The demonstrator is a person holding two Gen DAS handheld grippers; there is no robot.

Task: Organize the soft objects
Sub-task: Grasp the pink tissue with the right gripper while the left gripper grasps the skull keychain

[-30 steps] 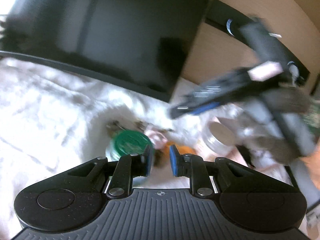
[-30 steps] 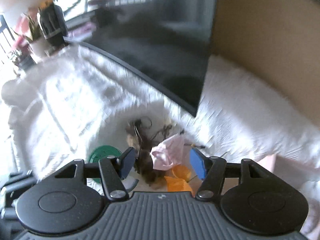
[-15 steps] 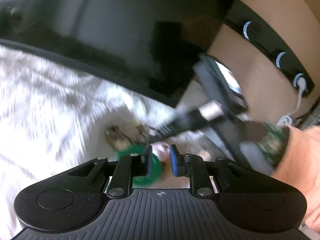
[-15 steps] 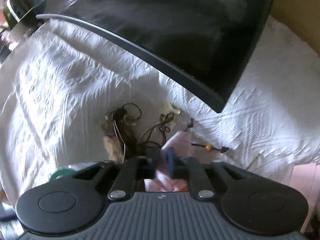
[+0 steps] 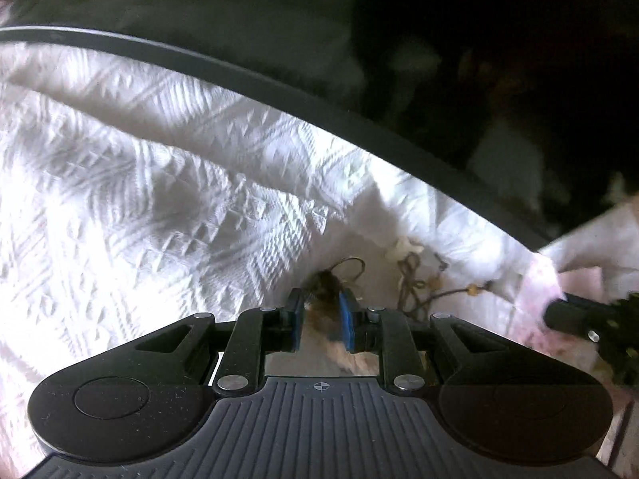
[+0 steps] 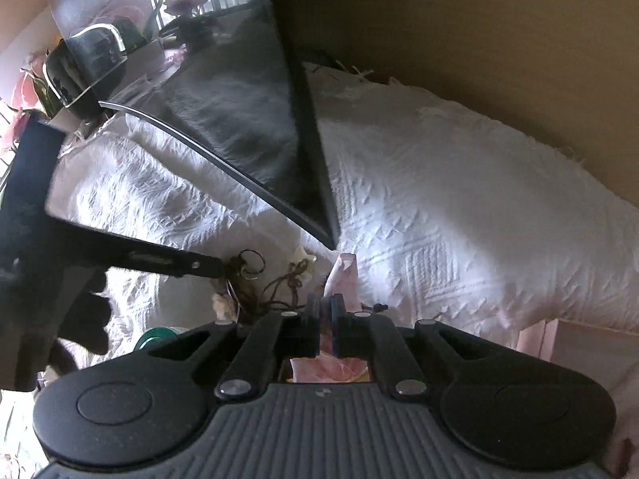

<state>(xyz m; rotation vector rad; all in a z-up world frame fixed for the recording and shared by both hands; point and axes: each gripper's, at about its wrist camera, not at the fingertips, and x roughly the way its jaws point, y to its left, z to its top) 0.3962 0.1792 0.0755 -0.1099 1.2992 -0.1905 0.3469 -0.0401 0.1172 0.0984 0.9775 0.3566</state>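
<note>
My left gripper (image 5: 321, 299) has its blue pads either side of a brown furry tuft (image 5: 324, 285) that lies on the white textured cloth (image 5: 159, 183); the jaws are narrow around it. My right gripper (image 6: 325, 305) is shut on a pink cloth (image 6: 344, 275), held a little above the white cloth (image 6: 459, 199). A tangle of brown cord (image 5: 415, 285) with a small white piece (image 5: 405, 245) lies between the two soft things. The left gripper also shows in the right wrist view (image 6: 221, 270), reaching in from the left.
A large black monitor (image 6: 239, 119) stands over the cloth just behind the objects. A green lid (image 6: 157, 335) sits at the near left. A pale box (image 6: 591, 343) is at the right edge. A tan wall (image 6: 499, 40) lies behind.
The left gripper moved down and forward onto the furry tuft. The right gripper, shut on the pink cloth, lifted and pulled back to the right.
</note>
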